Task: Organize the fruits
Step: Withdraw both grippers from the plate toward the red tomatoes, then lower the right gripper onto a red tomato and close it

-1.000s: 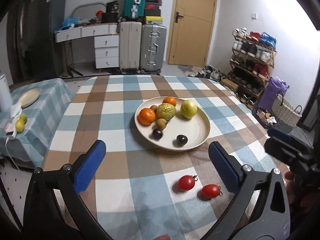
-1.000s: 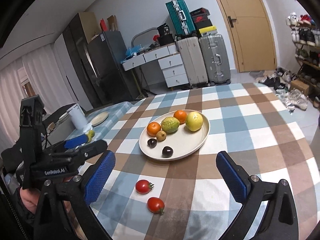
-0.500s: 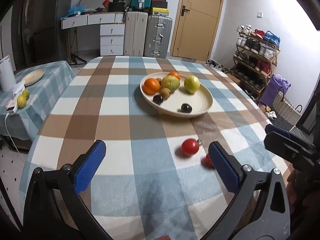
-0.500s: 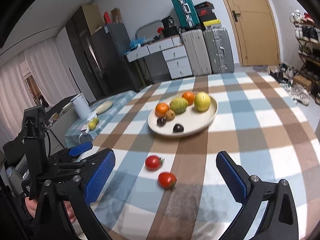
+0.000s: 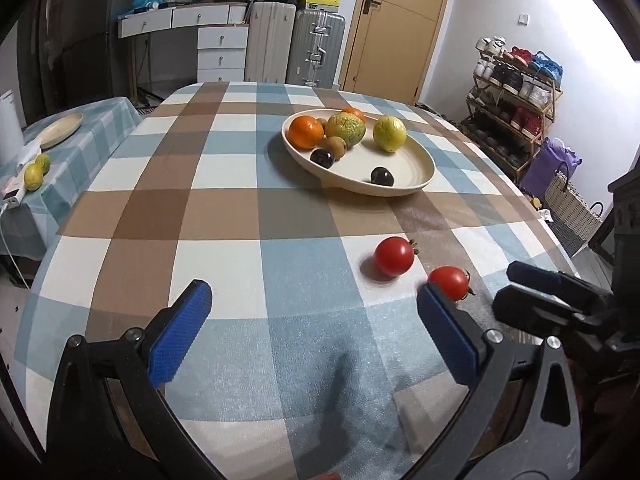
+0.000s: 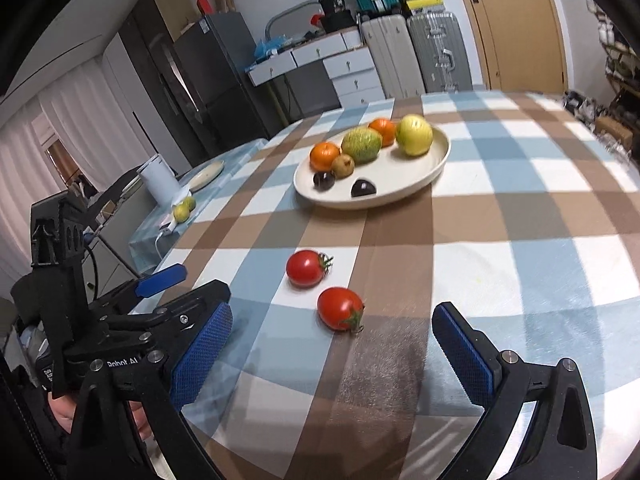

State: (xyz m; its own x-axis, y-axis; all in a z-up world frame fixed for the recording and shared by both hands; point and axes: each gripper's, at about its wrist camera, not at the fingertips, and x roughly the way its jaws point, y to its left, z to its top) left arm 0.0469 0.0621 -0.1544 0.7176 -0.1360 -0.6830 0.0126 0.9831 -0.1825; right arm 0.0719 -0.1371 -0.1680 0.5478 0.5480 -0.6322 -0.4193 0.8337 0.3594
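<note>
Two tomatoes lie loose on the checked tablecloth (image 5: pixel 224 208), near the front edge and well short of the cream plate (image 5: pixel 416 168) that already holds the oranges, the green and yellow fruits and the small dark ones further back. Going from the left: the left gripper (image 5: pixel 316 330) hovers low over the cloth with its blue pads spread wide and nothing between them; the far tomato (image 5: pixel 394 257) sits ahead of it and a little to the right, and the near tomato (image 5: pixel 450 282) lies just beside its right pad. Further right, the right gripper (image 6: pixel 332 354) is likewise wide open and empty, with the near tomato (image 6: pixel 340 308) lined up almost centrally between its pads and the far tomato (image 6: pixel 306 268) just beyond, the two fruits near each other but not touching. Both look light, smooth and round, so likely to roll or squirt out, and thin-skinned enough to bruise. A gentle close across the widest part of the body, clear of the green stem, seems safest.
</note>
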